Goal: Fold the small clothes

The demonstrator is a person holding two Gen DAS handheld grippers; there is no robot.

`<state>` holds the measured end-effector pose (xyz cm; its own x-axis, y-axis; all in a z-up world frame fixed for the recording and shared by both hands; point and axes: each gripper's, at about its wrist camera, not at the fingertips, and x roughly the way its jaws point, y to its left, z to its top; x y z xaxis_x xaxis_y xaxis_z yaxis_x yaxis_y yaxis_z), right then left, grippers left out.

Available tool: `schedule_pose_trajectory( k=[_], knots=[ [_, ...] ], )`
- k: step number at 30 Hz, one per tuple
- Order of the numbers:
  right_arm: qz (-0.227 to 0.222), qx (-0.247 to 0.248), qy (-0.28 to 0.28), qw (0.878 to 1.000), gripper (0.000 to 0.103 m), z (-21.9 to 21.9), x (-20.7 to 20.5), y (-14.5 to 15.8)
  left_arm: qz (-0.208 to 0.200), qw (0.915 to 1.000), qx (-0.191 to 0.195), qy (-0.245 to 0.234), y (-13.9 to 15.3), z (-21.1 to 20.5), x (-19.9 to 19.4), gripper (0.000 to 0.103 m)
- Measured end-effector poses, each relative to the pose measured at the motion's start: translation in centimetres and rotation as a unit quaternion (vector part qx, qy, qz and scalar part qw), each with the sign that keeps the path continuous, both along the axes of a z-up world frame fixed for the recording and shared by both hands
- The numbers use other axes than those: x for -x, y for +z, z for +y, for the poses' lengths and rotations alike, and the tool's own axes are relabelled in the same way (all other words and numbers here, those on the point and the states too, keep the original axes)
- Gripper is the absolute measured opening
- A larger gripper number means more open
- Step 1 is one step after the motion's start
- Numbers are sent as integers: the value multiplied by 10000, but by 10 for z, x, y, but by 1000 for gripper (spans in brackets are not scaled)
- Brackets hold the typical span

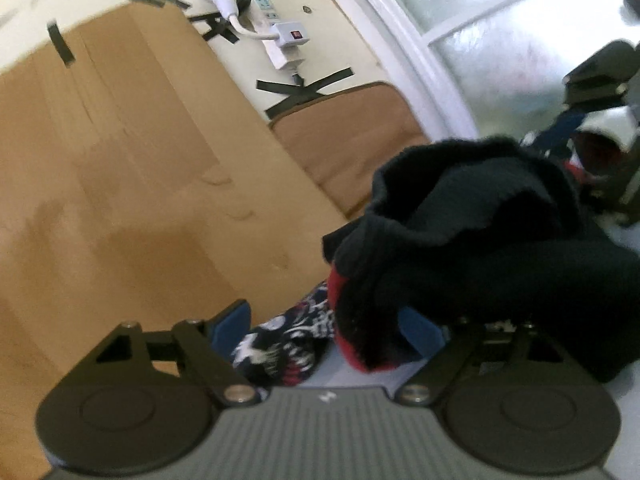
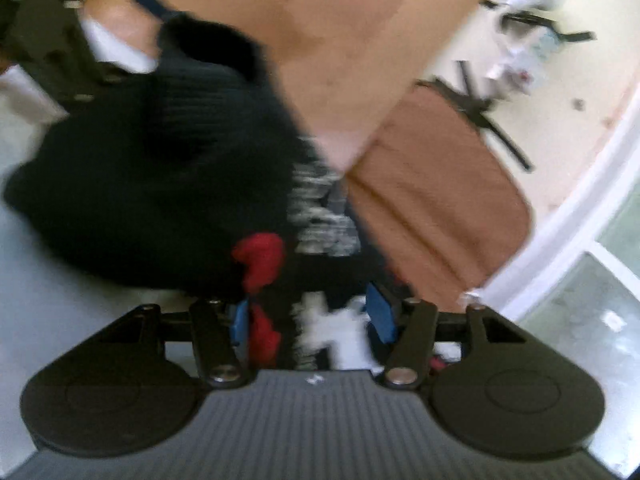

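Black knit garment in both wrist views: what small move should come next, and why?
Probably close the left gripper on the black knit garment. The cloth is bunched, unfolded, draped over its right finger, and the jaws stand apart. The right gripper is open over patterned cloth.

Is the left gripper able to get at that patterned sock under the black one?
Probably yes. The patterned sock lies between the open left gripper fingers, though the black sock drapes over its far end and the right-hand finger.

A knit garment (image 1: pixel 480 232) lies atop a patterned sock (image 1: pixel 288 344), right of the cardboard (image 1: pixel 140 180).
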<state>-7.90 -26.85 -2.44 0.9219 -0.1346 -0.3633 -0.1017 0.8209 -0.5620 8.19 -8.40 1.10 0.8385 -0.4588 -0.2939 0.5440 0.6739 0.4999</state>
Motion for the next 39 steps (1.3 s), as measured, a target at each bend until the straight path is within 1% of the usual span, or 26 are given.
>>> schedule_pose_trajectory(
  k=[2, 4, 5, 7, 8, 9, 11, 12, 13, 14, 15, 16, 17, 18, 19, 21, 22, 23, 24, 25, 27, 29, 31, 34, 36, 39],
  knots=[
    [-246, -195, -412, 9987, 59, -16, -9, 6, 354, 9988, 299, -174, 8, 7, -13, 84],
    [-352, -568, -569, 9961, 59, -29, -16, 10, 722, 9949, 639, -304, 16, 12, -24, 84],
    [-379, -667, -527, 9957, 59, -31, -19, 10, 952, 9913, 830, -370, 20, 14, -29, 84],
    [-429, -606, -373, 9965, 59, -29, -21, 7, 1430, 9810, 1197, -543, 28, 19, -39, 83],
    [-445, -582, -355, 9967, 59, -28, -21, 6, 1594, 9758, 1363, -618, 30, 21, -42, 83],
    [-435, -661, -354, 9962, 59, -30, -24, 6, 1669, 9730, 1452, -662, 31, 22, -44, 82],
    [-336, -946, -310, 9945, 59, -36, -30, 5, 1615, 9751, 1357, -685, 30, 17, -45, 82],
    [-304, -1038, -251, 9938, 58, -33, -28, 5, 1582, 9761, 1298, -727, 29, 14, -45, 80],
    [-299, -1069, -173, 9937, 58, -26, -23, 4, 1594, 9759, 1269, -778, 30, 13, -44, 75],
    [-309, -1044, -78, 9940, 58, -24, -22, 5, 1654, 9744, 1245, -873, 34, 11, -44, 72],
    [-319, -994, -53, 9945, 58, -18, -15, 4, 1730, 9718, 1258, -995, 38, 11, -44, 67],
    [-311, -960, -62, 9949, 58, -17, -16, 4, 1745, 9701, 1276, -1102, 43, 9, -46, 66],
    [-279, -972, -90, 9948, 58, -18, -18, 6, 1659, 9713, 1246, -1163, 46, 9, -45, 66],
    [-216, -1034, -144, 9943, 58, -23, -23, 7, 1537, 9746, 1133, -1167, 46, 6, -45, 67],
    [-151, -1079, -199, 9939, 58, -24, -17, 3, 1464, 9779, 992, -1111, 43, 3, -47, 67],
    [-53, -1097, -239, 9937, 56, -25, -18, 1, 1546, 9790, 854, -1018, 38, -2, -55, 67],
    [-37, -1075, -232, 9939, 53, -24, -18, 1, 1618, 9778, 880, -995, 38, -3, -59, 62],
    [-8, -1032, -223, 9944, 34, -23, -20, 0, 1712, 9753, 976, -997, 39, -2, -62, 55],
    [76, -987, -237, 9948, 15, -21, -22, -1, 1813, 9723, 1077, -1007, 40, -2, -64, 35],
    [74, -977, -305, 9947, 15, -21, -23, -1, 1910, 9693, 1190, -990, 43, -3, -64, 22],
    [-118, -1152, -415, 9924, 14, -22, -15, 4, 1841, 9693, 1309, -969, 49, -5, -56, 20],
    [-464, -1450, -540, 9869, 12, -30, -5, 22, 1670, 9704, 1421, -1008, 58, -2, -43, 19],
    [-932, -1678, -593, 9796, 12, -40, 7, 52, 1532, 9685, 1684, -1012, 75, 5, -30, 18],
    [-1329, -2029, -426, 9692, 12, -49, 23, 102, 1465, 9573, 2235, -1106, 109, 25, -13, 16],
    [-1633, -2202, -233, 9614, 11, -49, 36, 137, 1284, 9509, 2567, -1156, 134, 38, 4, 16],
    [-2193, -2236, 88, 9497, 11, -36, 58, 186, 829, 9489, 2846, -1084, 167, 53, 37, 16]
  ],
)
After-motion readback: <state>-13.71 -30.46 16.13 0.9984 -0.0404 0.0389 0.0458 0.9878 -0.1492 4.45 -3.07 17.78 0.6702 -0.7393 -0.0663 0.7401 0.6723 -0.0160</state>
